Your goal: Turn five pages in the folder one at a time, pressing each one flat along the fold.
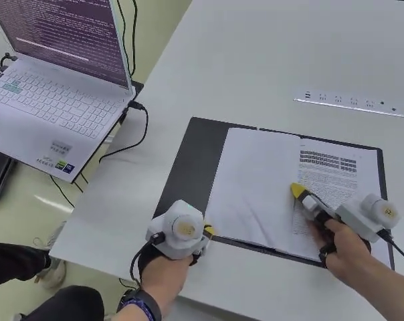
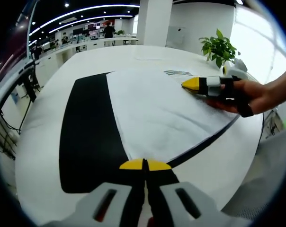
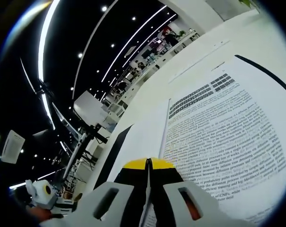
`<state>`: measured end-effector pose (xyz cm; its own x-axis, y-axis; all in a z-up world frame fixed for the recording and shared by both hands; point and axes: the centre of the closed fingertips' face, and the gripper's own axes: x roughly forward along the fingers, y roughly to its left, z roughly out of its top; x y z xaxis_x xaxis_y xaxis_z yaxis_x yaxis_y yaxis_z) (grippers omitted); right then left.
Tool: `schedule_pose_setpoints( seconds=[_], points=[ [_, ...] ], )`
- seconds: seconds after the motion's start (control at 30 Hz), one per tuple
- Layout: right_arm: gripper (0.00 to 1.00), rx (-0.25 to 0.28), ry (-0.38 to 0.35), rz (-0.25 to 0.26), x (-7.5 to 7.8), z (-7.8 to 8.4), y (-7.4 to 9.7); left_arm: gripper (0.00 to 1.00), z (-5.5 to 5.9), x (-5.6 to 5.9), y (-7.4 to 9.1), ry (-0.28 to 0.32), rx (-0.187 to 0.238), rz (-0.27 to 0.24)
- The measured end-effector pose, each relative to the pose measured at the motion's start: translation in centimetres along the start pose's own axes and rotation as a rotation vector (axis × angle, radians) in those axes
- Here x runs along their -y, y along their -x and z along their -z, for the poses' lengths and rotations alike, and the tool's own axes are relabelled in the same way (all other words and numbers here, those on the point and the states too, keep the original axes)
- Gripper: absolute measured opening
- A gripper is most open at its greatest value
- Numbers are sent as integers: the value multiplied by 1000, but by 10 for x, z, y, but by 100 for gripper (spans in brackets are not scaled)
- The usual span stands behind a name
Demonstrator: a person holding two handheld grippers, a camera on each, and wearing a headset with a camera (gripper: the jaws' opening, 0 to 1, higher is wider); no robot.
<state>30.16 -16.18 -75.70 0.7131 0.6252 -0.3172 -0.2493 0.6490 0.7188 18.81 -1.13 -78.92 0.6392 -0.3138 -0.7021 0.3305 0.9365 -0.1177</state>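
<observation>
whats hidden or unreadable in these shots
- Text on the printed page: too small in the head view, blurred in the right gripper view.
- Screen of the laptop: lines too small, cut off by the head view's top edge.
- Lower right corner of the folder: hidden by the hand holding the right gripper.
- Count of pages already turned: stack edges too fine.
- Whether the left gripper touches the folder: cannot tell.
</observation>
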Motion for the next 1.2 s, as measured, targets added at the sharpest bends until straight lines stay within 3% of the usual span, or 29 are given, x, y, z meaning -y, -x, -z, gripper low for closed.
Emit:
schedule_pose_setpoints(
  seconds=[0.13,0.8,1.2],
  points=[
    [0,-19,8,-10,4,6,4,0,0,1,0,-28,-1,-3],
    [0,-97,53,-15,1,55,42,0,1,1,0,-44,10,-8],
    [0,-98,36,-12,-1,74,59,0,2,1,0,-50,0,-8]
  ],
)
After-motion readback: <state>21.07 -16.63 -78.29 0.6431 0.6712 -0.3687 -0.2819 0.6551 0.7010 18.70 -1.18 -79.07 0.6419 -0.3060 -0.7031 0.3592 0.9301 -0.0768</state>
